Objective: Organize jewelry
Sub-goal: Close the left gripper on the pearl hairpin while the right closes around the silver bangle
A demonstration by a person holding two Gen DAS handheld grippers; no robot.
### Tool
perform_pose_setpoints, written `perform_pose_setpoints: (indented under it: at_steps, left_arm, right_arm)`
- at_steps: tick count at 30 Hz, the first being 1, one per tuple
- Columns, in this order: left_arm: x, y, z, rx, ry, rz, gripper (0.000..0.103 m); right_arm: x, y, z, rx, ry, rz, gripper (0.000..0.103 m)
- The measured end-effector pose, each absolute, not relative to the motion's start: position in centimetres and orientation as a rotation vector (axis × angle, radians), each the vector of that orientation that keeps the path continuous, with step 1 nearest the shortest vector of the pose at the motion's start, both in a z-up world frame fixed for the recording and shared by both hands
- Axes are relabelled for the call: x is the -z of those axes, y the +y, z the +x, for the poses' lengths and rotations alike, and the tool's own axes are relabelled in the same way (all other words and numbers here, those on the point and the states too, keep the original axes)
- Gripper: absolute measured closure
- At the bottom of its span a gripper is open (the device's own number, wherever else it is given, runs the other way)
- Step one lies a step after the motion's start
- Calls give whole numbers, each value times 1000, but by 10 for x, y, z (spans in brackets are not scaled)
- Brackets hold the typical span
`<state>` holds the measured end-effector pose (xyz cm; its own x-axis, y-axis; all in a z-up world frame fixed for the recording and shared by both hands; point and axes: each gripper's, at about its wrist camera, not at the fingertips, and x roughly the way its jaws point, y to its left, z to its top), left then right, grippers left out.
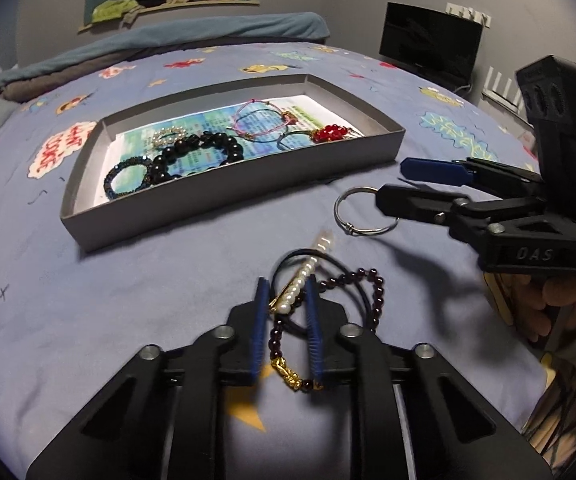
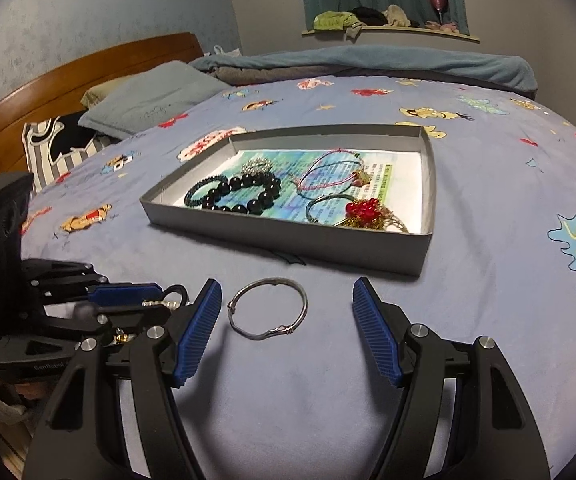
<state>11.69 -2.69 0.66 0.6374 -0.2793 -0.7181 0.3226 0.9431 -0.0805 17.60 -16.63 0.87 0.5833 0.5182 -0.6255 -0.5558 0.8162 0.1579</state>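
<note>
A grey cardboard tray (image 1: 224, 196) (image 2: 288, 236) lies on the bed and holds several bracelets, among them black beads (image 1: 196, 154) and red beads (image 2: 362, 208). My left gripper (image 1: 286, 290) is shut on a pearl clip (image 1: 302, 284) amid a tangle of a dark garnet bead bracelet (image 1: 374, 296) and a black cord, and it also shows in the right wrist view (image 2: 140, 300). My right gripper (image 2: 286, 300) is open and straddles a silver bangle (image 2: 268, 308) lying on the sheet. The bangle (image 1: 362, 210) also shows in the left wrist view beside the right gripper (image 1: 394, 180).
The blue cartoon bedsheet (image 2: 488, 280) covers the whole working area. Pillows (image 2: 148, 96) and a wooden headboard (image 2: 68, 76) are at the far left. A folded blanket (image 2: 368, 64) lies along the far edge. A black monitor (image 1: 432, 44) stands beyond the bed.
</note>
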Motion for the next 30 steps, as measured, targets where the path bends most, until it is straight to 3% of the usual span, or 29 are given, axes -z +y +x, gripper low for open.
perform_pose_setpoints:
  at_steps: [19, 22, 30]
  left_arm:
    - [-9, 0, 95, 396, 819, 55, 93]
    - [-9, -3, 92, 408, 816, 68, 87]
    - [-13, -6, 89, 403, 790, 85, 87]
  right_arm:
    - [4, -147, 175, -607, 742, -169, 35]
    - [4, -146, 176, -608, 743, -164, 35]
    - [5, -146, 176, -608, 744, -163, 35]
